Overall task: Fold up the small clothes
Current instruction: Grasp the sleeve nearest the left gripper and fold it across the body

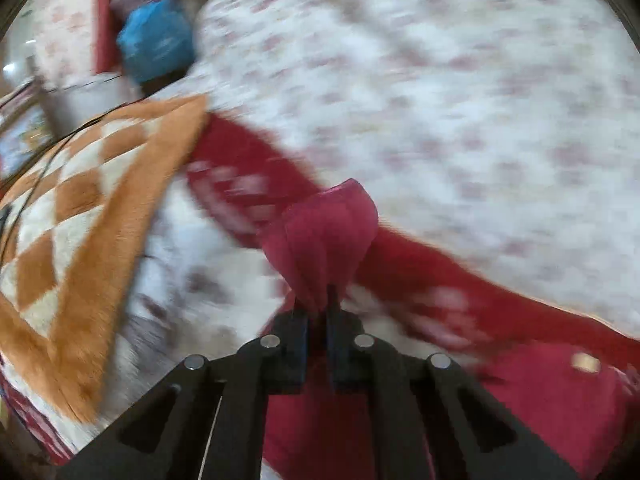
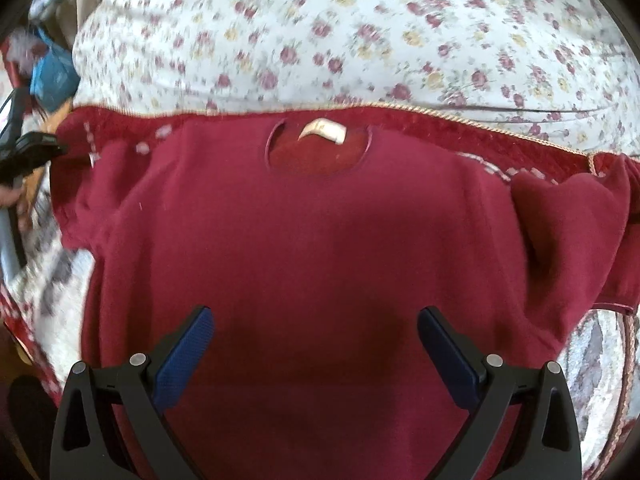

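Note:
A dark red sweater (image 2: 312,240) lies flat on the bed, neck hole and white label (image 2: 322,131) toward the far side. Its right sleeve (image 2: 576,232) is bent down at the right. My right gripper (image 2: 316,320) is open and empty, hovering over the sweater's lower body. My left gripper (image 1: 318,300) is shut on a bunched piece of the red sweater (image 1: 328,236), which sticks up past the fingertips; more of it lies at lower right (image 1: 540,408). The left gripper also shows at the left edge of the right wrist view (image 2: 36,148), by the left sleeve.
A white floral bedspread (image 2: 360,40) with a dark red border (image 1: 248,160) covers the bed. An orange and cream checked blanket (image 1: 80,220) lies at the left. A blue bag (image 1: 156,44) sits beyond the bed at far left. The left wrist view is motion-blurred.

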Action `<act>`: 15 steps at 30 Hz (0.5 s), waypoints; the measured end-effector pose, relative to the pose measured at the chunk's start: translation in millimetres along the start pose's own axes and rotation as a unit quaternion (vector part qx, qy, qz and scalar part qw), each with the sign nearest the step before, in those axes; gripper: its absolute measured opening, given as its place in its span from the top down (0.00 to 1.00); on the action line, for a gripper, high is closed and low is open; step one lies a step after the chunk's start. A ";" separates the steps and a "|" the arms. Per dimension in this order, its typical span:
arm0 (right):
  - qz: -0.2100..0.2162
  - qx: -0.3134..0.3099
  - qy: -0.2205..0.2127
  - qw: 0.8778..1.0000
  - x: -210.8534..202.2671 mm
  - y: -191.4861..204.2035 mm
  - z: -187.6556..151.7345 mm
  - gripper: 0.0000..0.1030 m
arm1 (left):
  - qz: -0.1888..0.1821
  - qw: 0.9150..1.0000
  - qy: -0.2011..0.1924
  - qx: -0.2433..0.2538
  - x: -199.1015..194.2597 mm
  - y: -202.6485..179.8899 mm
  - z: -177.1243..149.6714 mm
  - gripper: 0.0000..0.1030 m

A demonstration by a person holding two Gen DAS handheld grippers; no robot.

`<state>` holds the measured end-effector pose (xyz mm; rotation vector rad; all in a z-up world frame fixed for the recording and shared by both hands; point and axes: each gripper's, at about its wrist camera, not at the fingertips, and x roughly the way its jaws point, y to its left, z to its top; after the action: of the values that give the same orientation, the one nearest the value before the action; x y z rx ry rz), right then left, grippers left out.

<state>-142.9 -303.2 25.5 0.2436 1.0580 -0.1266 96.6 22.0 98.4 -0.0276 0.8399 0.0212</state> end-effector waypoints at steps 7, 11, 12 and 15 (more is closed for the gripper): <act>-0.003 0.043 -0.042 0.998 -37.7 -42.5 13.7 0.00 | -0.148 0.986 -0.018 0.080 -82.9 -135.6 -41.6 0.94; -0.030 0.061 -0.057 0.996 -54.4 -75.0 13.9 0.00 | -0.196 0.974 0.002 0.118 -93.8 -202.9 -73.6 0.94; -0.032 0.068 -0.058 0.995 -57.3 -83.4 13.0 0.00 | -0.204 0.971 0.013 0.124 -92.8 -216.7 -82.7 0.94; -0.034 0.089 -0.061 0.994 -62.4 -107.6 7.2 0.00 | -0.225 0.964 0.045 0.136 -81.0 -252.7 -115.5 0.93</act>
<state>-190.8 -409.9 68.6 0.3576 0.9343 -0.2949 -35.9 -235.0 85.8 0.0393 0.9066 -0.5270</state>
